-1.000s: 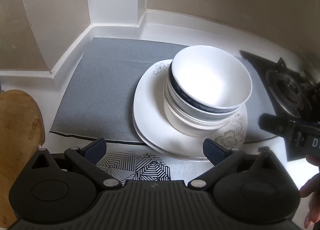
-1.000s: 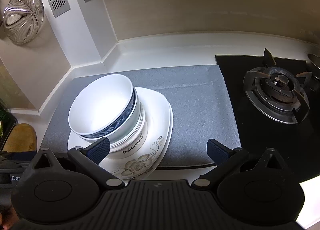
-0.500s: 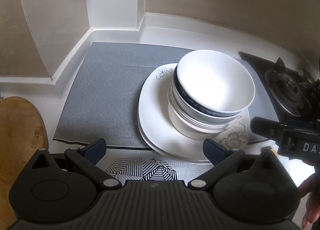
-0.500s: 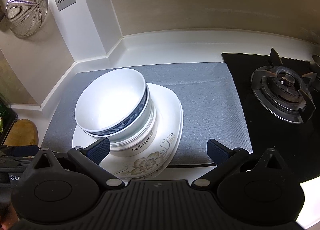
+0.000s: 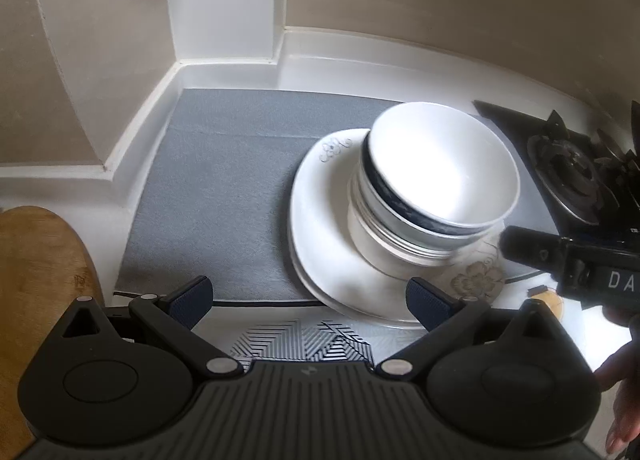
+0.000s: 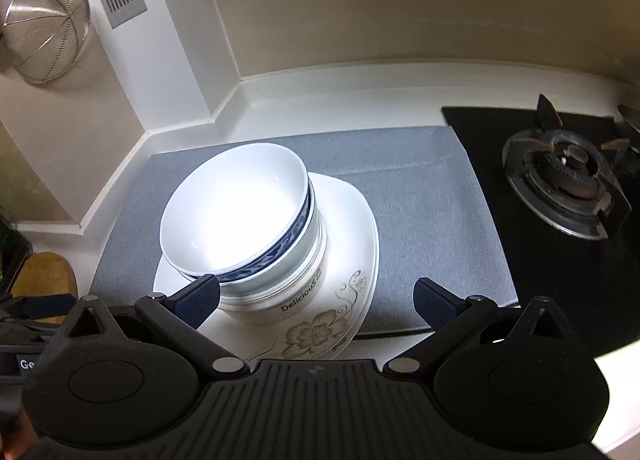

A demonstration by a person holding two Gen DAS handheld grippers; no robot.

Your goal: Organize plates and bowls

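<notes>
Bare mat [image 5: 224,195] lies left of the plates [image 5: 320,252]; stacked bowls [image 5: 432,187] fill the middle, burner [image 6: 568,179] right.

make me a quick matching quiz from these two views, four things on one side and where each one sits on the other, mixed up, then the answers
Things:
1. bowl stack
2. flowered plates
3. wire strainer
4. wooden board

Places:
A. hanging on the wall, upper left in the right wrist view
B. on the grey mat, under the bowls
C. on top of the plates
D. off the mat's left end, at the left edge of the left wrist view

Pairs: 1-C, 2-B, 3-A, 4-D
</notes>
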